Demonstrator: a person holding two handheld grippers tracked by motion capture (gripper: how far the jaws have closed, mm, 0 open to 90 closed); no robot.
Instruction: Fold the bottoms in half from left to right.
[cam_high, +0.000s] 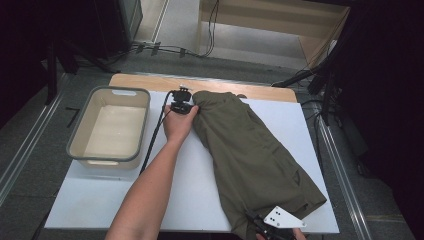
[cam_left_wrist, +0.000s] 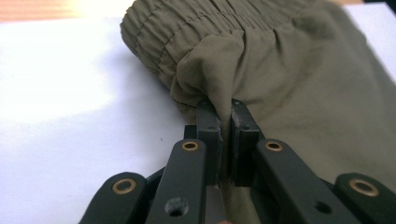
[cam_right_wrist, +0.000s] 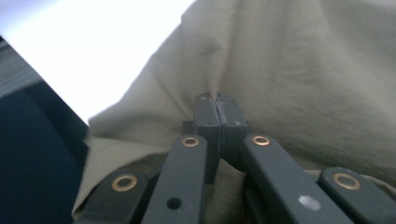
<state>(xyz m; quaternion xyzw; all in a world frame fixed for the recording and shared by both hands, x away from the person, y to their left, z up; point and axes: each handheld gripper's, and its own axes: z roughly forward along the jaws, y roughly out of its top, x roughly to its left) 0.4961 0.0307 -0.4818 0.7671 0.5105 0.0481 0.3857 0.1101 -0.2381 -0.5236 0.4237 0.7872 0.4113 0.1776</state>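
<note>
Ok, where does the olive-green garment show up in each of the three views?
High view: olive garment lies diagonally across the white table, right of the tub.
Left gripper view: its elastic waistband end, top centre and right.
Right gripper view: pale folds, centre and right.
Shared landmark: the white table top.

The table (cam_high: 125, 200) has a white top; a strip of bare wood (cam_high: 145, 81) runs along its far edge. A beige tub with a grey rim (cam_high: 116, 90) sits directly on the white surface at the far left, upright and set close to the left edge. An olive-green garment (cam_high: 250, 155) lies flat on the surface at the right, stretching diagonally from the far centre to the near right corner. Tub and garment lie well apart.
</note>
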